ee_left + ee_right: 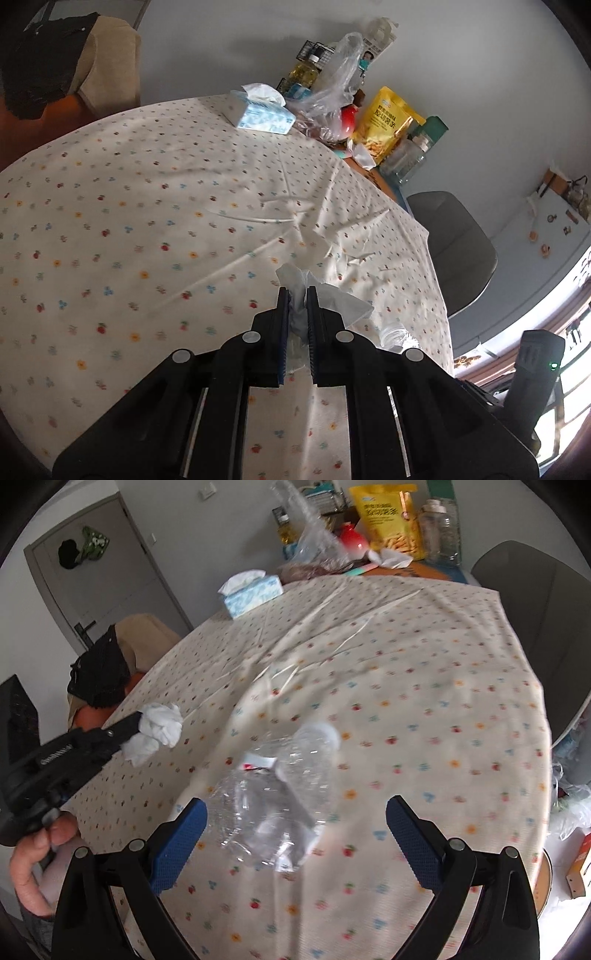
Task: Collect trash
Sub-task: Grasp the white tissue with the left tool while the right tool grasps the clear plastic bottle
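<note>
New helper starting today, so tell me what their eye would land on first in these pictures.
First, the crumpled white tissue pinched in the left gripper above the floral tablecloth. Next, the crushed clear plastic bottle lying between the right gripper's open blue fingers. Then the yellow snack bag at the cluttered far edge.

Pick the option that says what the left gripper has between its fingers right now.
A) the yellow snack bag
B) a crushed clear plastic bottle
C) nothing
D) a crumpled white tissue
D: the left gripper is shut on the crumpled white tissue, while the crushed clear bottle lies on the tablecloth between the open fingers of the right gripper.
</note>
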`<move>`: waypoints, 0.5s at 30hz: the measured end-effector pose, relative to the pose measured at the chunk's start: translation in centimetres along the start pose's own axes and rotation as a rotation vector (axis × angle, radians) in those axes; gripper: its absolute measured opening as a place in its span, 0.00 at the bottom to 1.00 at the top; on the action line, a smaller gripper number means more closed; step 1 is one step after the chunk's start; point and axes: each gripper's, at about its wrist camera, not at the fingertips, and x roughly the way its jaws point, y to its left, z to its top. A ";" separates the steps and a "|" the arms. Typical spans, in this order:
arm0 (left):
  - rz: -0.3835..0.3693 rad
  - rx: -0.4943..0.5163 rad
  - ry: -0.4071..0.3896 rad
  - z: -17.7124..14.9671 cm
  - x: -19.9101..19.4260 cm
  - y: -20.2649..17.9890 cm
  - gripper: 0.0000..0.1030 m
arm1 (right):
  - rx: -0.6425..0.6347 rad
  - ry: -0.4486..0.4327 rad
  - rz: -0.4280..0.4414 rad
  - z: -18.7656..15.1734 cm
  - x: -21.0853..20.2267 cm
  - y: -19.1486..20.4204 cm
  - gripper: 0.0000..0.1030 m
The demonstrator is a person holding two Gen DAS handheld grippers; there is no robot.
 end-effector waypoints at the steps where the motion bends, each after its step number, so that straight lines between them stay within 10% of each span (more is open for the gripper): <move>1: -0.001 -0.001 -0.002 0.0 -0.1 0.1 0.09 | -0.005 0.008 -0.003 0.0 0.4 0.4 0.92; 8: -0.001 0.004 -0.008 0.0 -0.6 0.2 0.09 | -0.040 0.049 -0.008 0.0 2.9 2.1 0.90; 15: -0.013 0.038 0.002 -0.3 0.0 -1.7 0.09 | -0.032 0.086 0.031 -0.2 2.8 1.6 0.21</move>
